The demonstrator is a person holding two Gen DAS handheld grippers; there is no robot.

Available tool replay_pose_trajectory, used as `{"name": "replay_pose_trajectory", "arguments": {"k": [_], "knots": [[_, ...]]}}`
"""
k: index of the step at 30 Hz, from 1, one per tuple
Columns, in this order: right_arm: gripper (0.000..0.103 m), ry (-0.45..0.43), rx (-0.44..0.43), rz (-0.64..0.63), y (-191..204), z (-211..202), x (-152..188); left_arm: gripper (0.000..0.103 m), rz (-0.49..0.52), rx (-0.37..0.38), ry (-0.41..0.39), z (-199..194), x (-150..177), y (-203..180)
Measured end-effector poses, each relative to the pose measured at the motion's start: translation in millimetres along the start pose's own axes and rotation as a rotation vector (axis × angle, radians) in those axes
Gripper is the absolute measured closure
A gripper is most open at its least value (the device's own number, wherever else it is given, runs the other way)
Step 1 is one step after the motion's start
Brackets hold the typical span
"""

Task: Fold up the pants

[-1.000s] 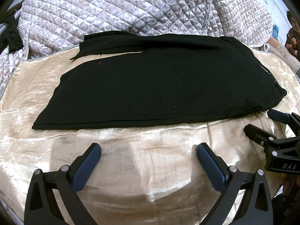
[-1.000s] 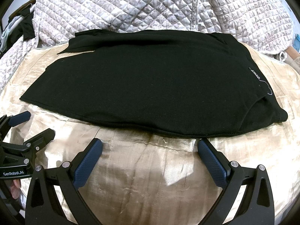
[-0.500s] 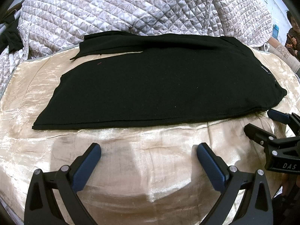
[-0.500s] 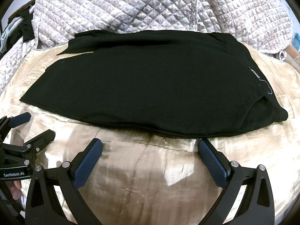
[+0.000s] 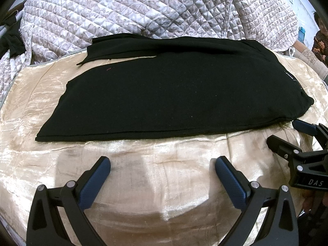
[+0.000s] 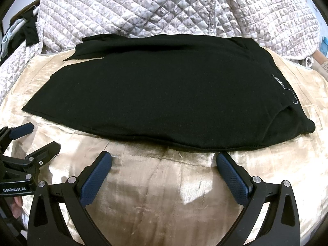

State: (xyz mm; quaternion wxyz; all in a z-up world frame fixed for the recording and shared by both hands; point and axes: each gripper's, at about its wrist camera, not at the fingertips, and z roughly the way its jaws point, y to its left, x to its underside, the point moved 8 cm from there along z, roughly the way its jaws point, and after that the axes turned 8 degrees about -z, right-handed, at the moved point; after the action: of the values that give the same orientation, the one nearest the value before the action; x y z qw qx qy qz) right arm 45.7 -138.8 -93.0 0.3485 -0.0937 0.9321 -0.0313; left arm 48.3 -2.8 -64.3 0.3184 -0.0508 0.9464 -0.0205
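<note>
Black pants (image 5: 174, 94) are laid flat across a golden satin sheet (image 5: 143, 184), with the waistband towards the right and the legs towards the left. One leg is seen lying a little apart at the far edge, next to a grey quilted cover (image 5: 143, 10). The left hand-held gripper (image 5: 162, 168) is held above the sheet near the front hem, its jaws spread wide and nothing between them. The right hand-held gripper (image 6: 164, 162) is also wide open and empty, its right blue pad (image 6: 231, 170) just beside the edge of the pants. A small label (image 6: 278, 82) with a white thread is read clearly only in the right wrist view. A seated person (image 5: 320, 41) is shown only in the left wrist view.
</note>
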Motion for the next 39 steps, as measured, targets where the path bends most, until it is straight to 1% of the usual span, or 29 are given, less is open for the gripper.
{"name": "replay_pose_trajectory", "arguments": {"k": [19, 28, 31, 33, 36, 39], "knots": [[0.001, 0.023, -0.01, -0.018, 0.4, -1.1, -0.6, 0.0, 0.0, 0.002, 0.0, -0.5, 0.8, -0.5], [0.001, 0.005, 0.004, -0.013, -3.1, -7.9, -2.1, 0.0, -0.006, 0.015, 0.0, -3.0, 0.8, -1.4], [0.001, -0.007, 0.005, 0.008, -10.4, -12.2, -4.0, 0.003, -0.024, 0.032, -0.005, -5.0, -1.4, 1.5], [0.001, -0.016, 0.005, 0.021, -14.7, -14.4, -5.2, 0.006, -0.041, 0.043, -0.007, -5.8, -3.7, 3.8], [0.001, -0.035, 0.007, 0.048, -25.9, -19.5, -7.5, 0.008, -0.082, 0.075, -0.007, -7.9, -6.9, 9.9], [0.001, -0.046, 0.015, 0.106, -44.9, -22.4, -7.8, 0.01, -0.134, 0.093, -0.012, -8.4, -11.1, 21.4]]}}
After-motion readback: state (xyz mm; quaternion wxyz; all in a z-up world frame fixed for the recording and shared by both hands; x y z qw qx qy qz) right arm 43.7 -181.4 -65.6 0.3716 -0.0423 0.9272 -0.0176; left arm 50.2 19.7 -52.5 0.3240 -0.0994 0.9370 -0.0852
